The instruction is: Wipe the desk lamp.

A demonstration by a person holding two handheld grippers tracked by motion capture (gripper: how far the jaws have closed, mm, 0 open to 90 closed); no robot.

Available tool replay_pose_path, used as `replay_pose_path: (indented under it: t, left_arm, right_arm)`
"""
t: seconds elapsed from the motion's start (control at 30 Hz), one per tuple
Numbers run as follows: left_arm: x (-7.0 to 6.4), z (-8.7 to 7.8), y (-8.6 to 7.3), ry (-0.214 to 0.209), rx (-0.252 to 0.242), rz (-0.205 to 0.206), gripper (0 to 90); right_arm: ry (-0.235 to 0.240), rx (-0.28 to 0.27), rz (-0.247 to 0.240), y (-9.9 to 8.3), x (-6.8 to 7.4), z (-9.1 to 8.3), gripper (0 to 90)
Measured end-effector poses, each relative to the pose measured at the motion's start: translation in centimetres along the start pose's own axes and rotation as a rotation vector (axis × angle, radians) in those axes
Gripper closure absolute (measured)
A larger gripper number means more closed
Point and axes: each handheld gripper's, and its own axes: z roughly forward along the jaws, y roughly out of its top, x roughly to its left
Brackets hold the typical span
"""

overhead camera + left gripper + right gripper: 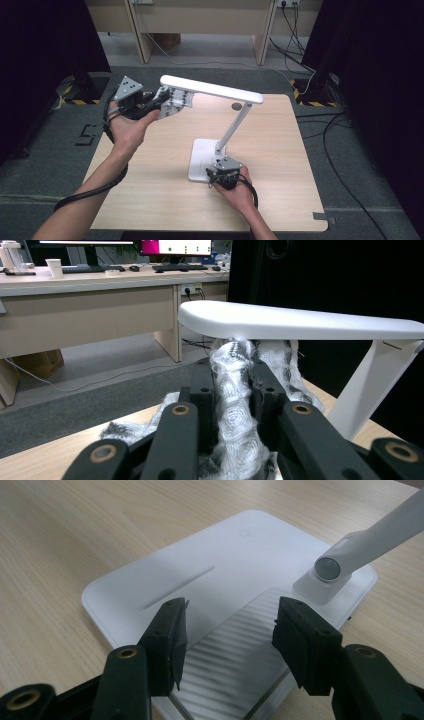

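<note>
Nearest the person, the right gripper [218, 176] rested at the front edge of a white desk lamp's flat base [201, 159], its jaws spread apart with nothing between them; in the right gripper view they stood over the base [220, 565] and a ribbed, shiny patch on it, seemingly pressing down to keep the lamp from sliding or tipping. The lamp sat on a pale wooden table [280, 150], roughly at its middle. From the back corner of the base a slim white stem [234, 125] leaned up and away to the right, where it met the long flat lamp head [212, 89], which reached back to the left, level above the tabletop. Farther off, at the table's far left edge, the left gripper [157, 102] was held up at the free end of that head, its jaws closed tight on a bunched white and grey cloth [175, 102] (a woven rag, by its look). In the left gripper view the cloth [235, 390] touched the underside of the lamp head [300, 322] near its rounded tip, which suggested the head was being wiped clean, with one hand steadying and the other rubbing. Beyond the table lay grey carpet and the legs of a long desk.
</note>
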Motion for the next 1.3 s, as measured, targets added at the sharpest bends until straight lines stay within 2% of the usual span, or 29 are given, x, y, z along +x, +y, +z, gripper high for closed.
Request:
replay_pose_path:
  t: [0.5,0.77,1.3]
  left_arm:
    - [-0.9,0.2,0.0,-0.022,-0.001,0.009,75.9]
    - [-1.4,0.5,-0.2,-0.036,-0.009,-0.008,75.9]
    - [-2.5,1.0,-0.4,-0.059,-0.01,-0.008,75.9]
  right_arm:
    - [-0.001,-0.001,0.002,0.0,0.0,0.0,46.9]
    - [-0.002,-0.003,0.003,0.0,0.0,0.0,46.9]
    - [-0.003,-0.003,0.002,0.0,0.0,0.0,46.9]
